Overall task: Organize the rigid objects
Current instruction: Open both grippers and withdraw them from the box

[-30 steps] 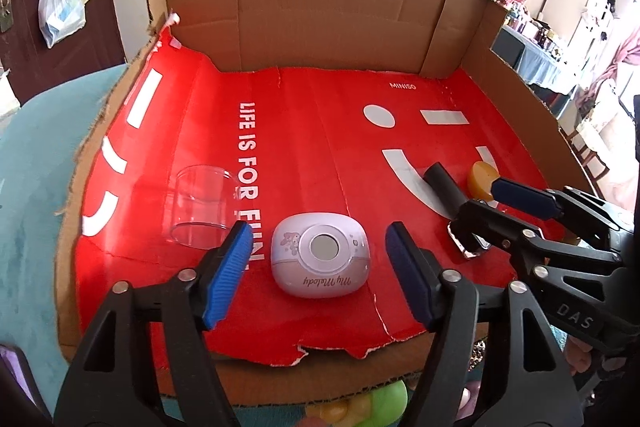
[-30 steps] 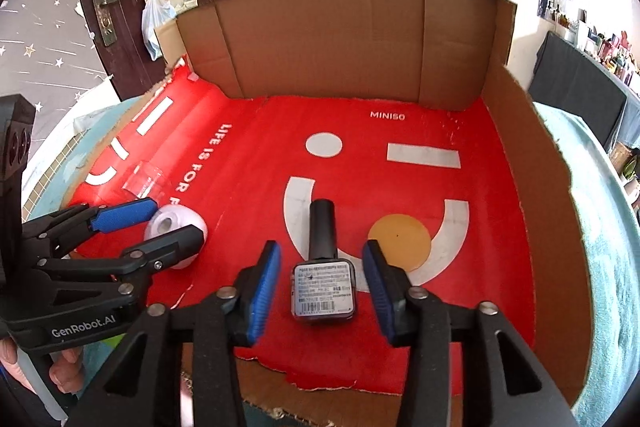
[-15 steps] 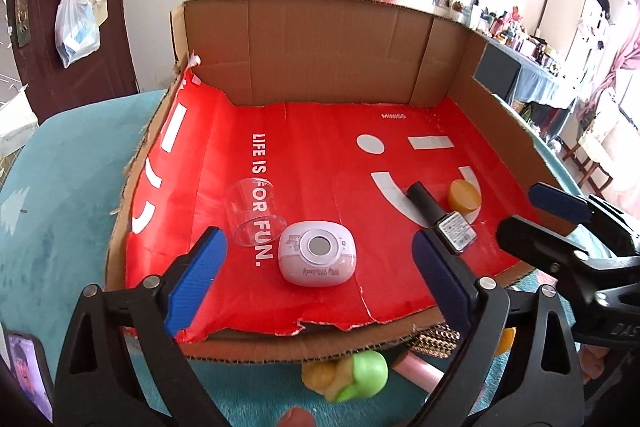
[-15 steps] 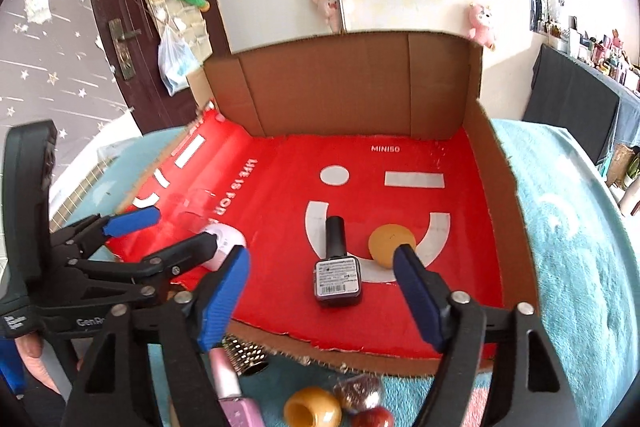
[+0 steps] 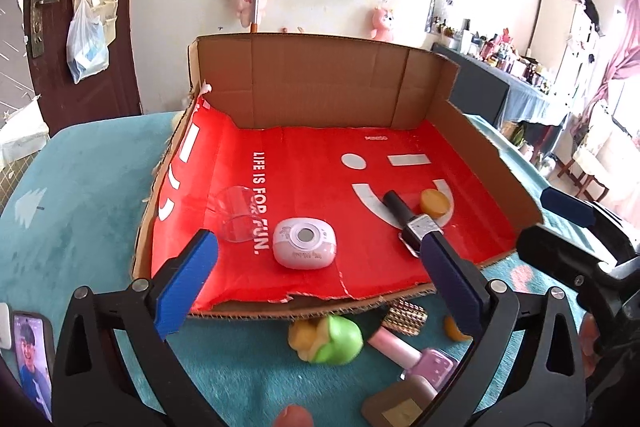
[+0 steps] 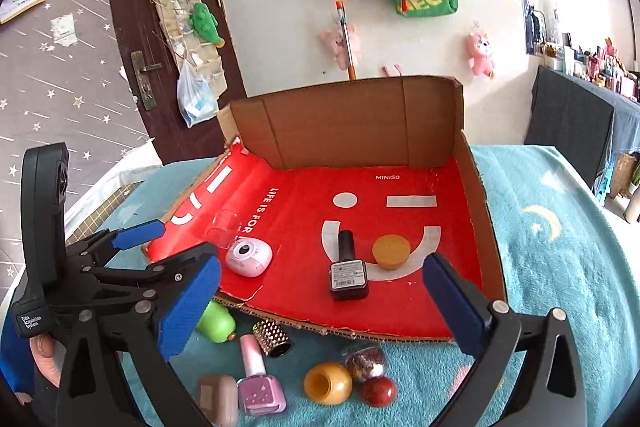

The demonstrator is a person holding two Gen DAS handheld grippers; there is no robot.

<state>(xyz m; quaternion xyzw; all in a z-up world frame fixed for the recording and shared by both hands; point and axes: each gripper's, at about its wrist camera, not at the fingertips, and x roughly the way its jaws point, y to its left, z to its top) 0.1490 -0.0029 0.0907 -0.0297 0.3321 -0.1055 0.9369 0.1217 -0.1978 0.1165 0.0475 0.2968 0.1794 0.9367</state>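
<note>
While both grippers hang wide and hold nothing, left gripper (image 5: 320,283) and right gripper (image 6: 320,303) sit before box (image 6: 476,211) front edge. Dark polish bottle (image 6: 348,273) and pink case (image 5: 304,243) lie inside box; pink polish bottle (image 6: 260,383), yellow bead (image 6: 327,383) wait outside front edge, probably next to sort.

The left gripper's right finger (image 5: 452,283) hides part of the dark nail polish bottle (image 5: 412,229). The phone (image 5: 30,359) is cut by the frame edge. The bottle label (image 6: 347,271) is too small to read.
</note>
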